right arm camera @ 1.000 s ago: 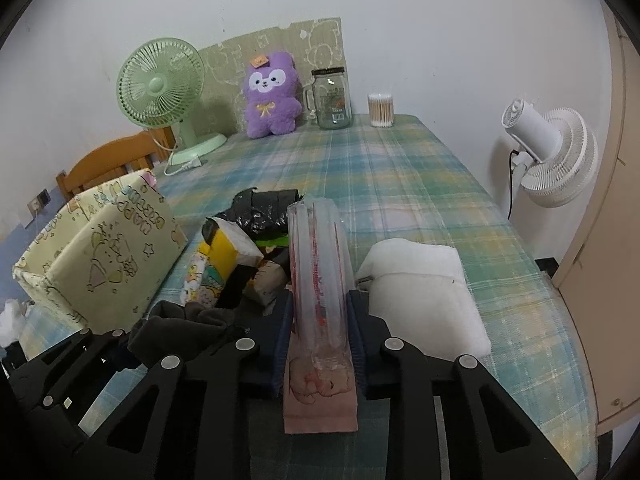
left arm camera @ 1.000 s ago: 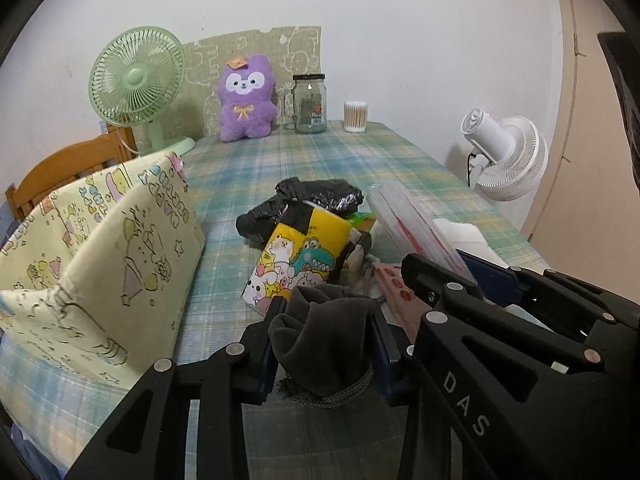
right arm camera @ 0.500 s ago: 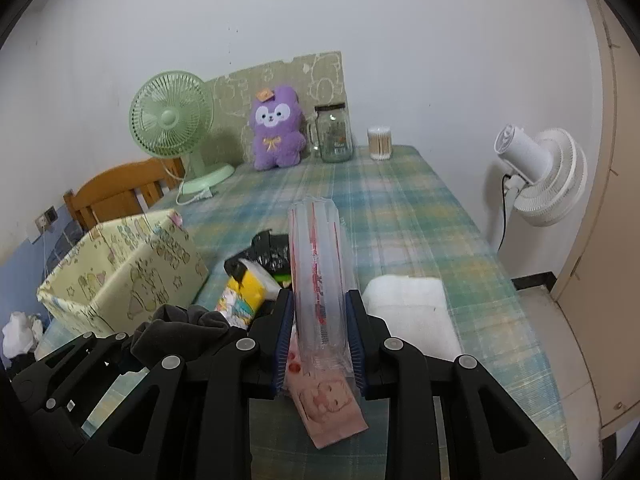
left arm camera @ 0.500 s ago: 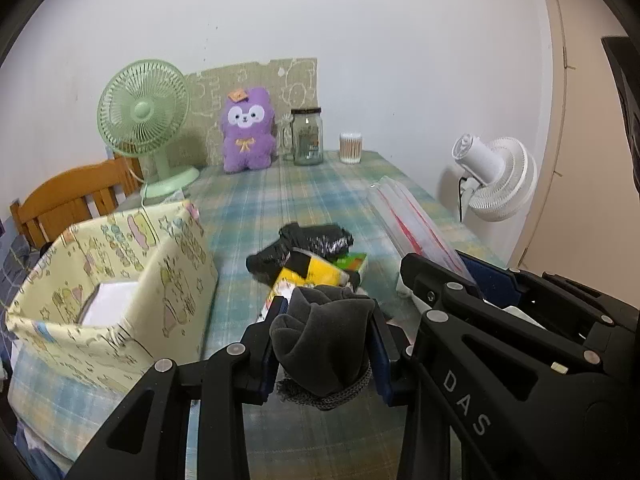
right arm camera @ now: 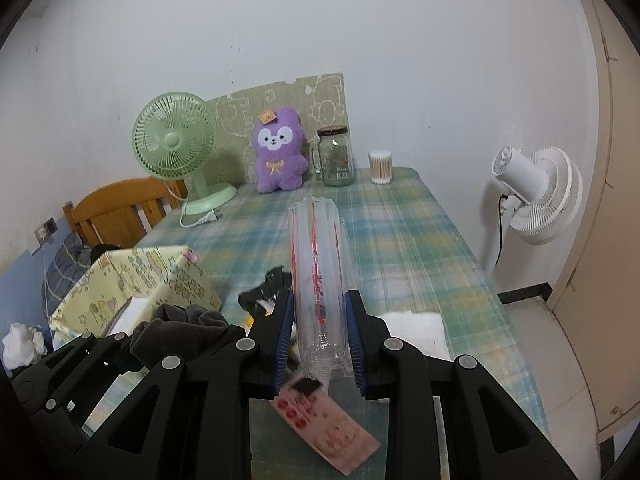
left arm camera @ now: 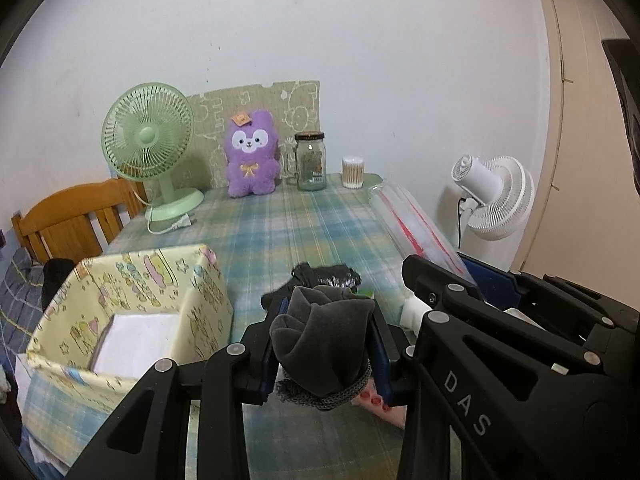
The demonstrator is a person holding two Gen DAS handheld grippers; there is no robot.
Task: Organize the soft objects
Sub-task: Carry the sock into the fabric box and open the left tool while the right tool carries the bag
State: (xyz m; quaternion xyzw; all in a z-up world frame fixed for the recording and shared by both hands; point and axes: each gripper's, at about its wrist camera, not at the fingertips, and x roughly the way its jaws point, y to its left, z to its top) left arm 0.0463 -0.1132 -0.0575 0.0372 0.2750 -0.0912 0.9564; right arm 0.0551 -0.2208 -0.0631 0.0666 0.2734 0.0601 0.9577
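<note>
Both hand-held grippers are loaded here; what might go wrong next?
The long clear plastic pack is pinched only near its lower end by the right hand-held gripper, so it may tip or slip. The grey sock bundle in the left hand-held gripper could snag the yellow storage box rim.

Soft, matt grey cloth sock [left arm camera: 320,336] with a rough knitted cuff. Clear, shiny plastic sleeve [right arm camera: 318,276], crinkly. Black plastic left gripper [left arm camera: 326,354] and right gripper [right arm camera: 319,346], smooth and dull, with little silver metal pins. Fuzzy purple plush toy [left arm camera: 251,159]. Checked cloth on the table [left arm camera: 296,228]. Shiny glass jar [left arm camera: 310,162]. Smooth brown wood chair [left arm camera: 72,216]. Printed yellow fabric box [left arm camera: 132,300]. Crinkly, glossy black bag [left arm camera: 326,274].
</note>
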